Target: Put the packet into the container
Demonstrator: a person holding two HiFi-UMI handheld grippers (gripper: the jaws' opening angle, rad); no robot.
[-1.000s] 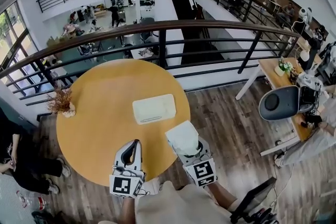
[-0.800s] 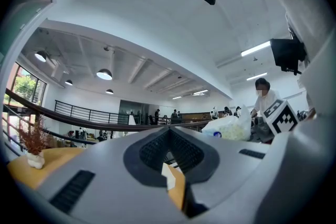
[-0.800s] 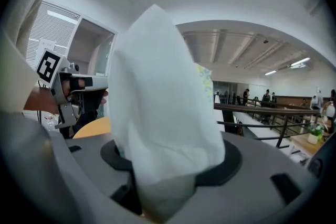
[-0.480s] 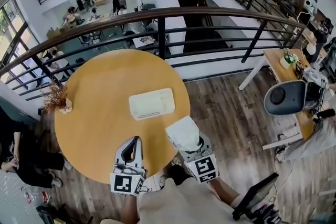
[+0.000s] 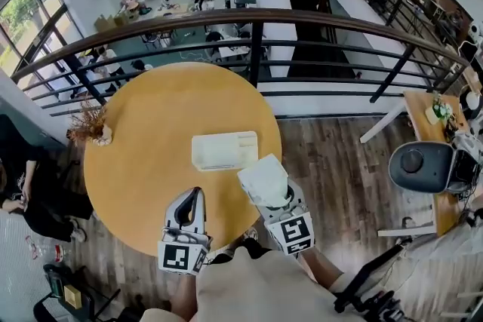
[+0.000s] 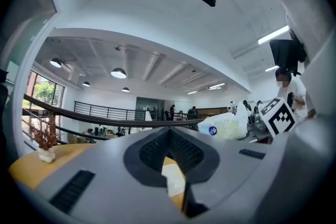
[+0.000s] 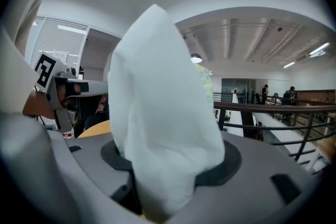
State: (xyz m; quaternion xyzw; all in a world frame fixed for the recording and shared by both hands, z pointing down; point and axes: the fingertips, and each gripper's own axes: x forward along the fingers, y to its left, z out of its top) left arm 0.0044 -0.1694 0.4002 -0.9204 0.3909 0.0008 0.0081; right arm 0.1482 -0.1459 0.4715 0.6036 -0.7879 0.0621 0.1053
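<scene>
A white rectangular container (image 5: pixel 223 150) lies near the middle of the round yellow table (image 5: pixel 143 139). My right gripper (image 5: pixel 273 200) is shut on a soft white packet (image 5: pixel 262 179), which stands up out of its jaws just right of and nearer than the container, over the table's near edge. In the right gripper view the packet (image 7: pixel 157 113) fills the middle and hides the container. My left gripper (image 5: pixel 197 194) hovers over the table in front of the container, shut and empty. Through its jaws (image 6: pixel 170 165) a sliver of the container (image 6: pixel 174 181) shows, with the packet (image 6: pixel 224 126) off to the right.
A small vase of dried flowers (image 5: pixel 90 133) stands at the table's left edge. A dark railing (image 5: pixel 256 19) curves behind the table above an open drop. A chair (image 5: pixel 419 166) and a wooden desk (image 5: pixel 430 124) stand at the right. A person (image 5: pixel 30 200) sits at the left.
Both grippers have shifted a little across the table's near side, and the packet now sits closer to the container's right end. The grip on the packet is unchanged.
</scene>
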